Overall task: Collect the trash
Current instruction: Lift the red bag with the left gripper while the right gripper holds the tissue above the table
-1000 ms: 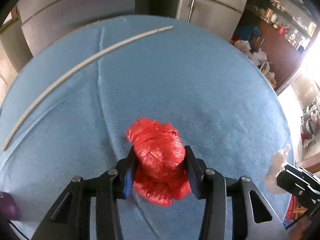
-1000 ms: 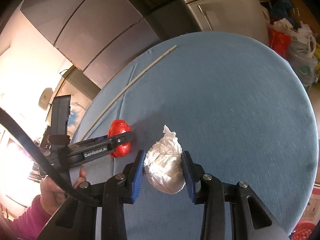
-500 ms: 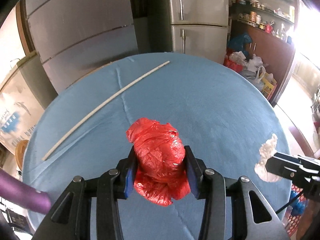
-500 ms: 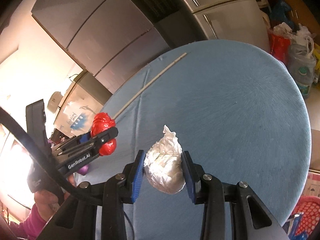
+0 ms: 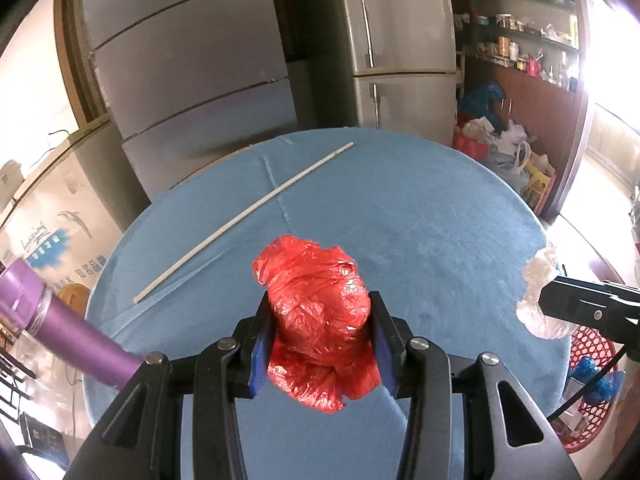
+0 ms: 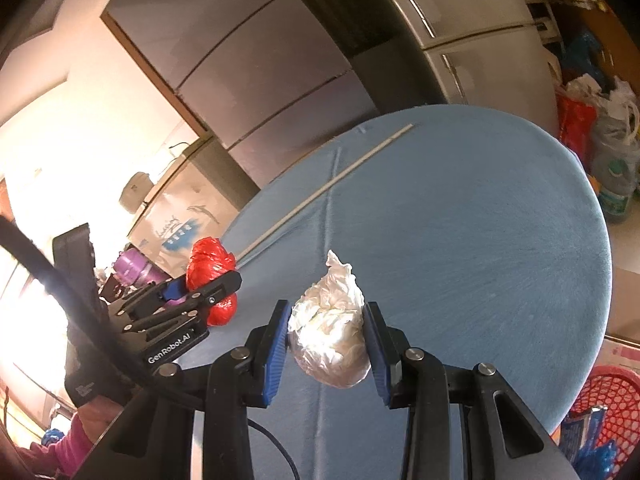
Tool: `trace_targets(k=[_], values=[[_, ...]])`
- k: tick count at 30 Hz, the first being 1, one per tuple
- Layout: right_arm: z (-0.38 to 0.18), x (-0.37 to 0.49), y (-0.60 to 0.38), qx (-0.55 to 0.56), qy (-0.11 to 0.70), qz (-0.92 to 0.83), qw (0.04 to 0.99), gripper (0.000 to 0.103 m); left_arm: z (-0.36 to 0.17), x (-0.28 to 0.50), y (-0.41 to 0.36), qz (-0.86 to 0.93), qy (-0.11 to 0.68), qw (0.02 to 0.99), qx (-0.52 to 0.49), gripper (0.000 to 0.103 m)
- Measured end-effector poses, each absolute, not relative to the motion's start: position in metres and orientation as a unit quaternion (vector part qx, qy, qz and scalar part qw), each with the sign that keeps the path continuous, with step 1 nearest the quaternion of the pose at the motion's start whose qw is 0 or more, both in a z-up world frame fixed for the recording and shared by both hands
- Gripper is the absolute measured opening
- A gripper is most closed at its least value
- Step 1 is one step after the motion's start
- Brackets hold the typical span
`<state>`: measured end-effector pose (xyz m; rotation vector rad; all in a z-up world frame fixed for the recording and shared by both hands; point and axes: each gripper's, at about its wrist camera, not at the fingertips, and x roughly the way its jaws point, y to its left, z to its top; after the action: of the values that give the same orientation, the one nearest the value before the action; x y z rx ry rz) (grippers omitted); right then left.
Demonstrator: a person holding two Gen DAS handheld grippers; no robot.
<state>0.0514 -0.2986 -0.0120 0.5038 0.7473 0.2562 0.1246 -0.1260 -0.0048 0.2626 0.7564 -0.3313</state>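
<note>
Above the blue tabletop, the left gripper pinches a red bag and the right gripper pinches a white bag: carrying step. Next, probably a drop into the red basket. Only the left view shows shelves; only the right, a sleeve.
</note>
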Motion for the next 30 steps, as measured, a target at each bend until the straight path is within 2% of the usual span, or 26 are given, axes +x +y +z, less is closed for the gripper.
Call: trace_targets(k=[15,30], values=[[0.004,0.011,-0.251,0.229,0.358,0.175,0.888,0.039,0.012,0.076,-0.095,-0.137,0.340,0.923,0.121,0.046],[0.013,-0.012,-0.250,0.233,0.346,0.180,0.891,0.039,0.013,0.056,-0.088,-0.134,0.335,0.924,0.124,0.046]])
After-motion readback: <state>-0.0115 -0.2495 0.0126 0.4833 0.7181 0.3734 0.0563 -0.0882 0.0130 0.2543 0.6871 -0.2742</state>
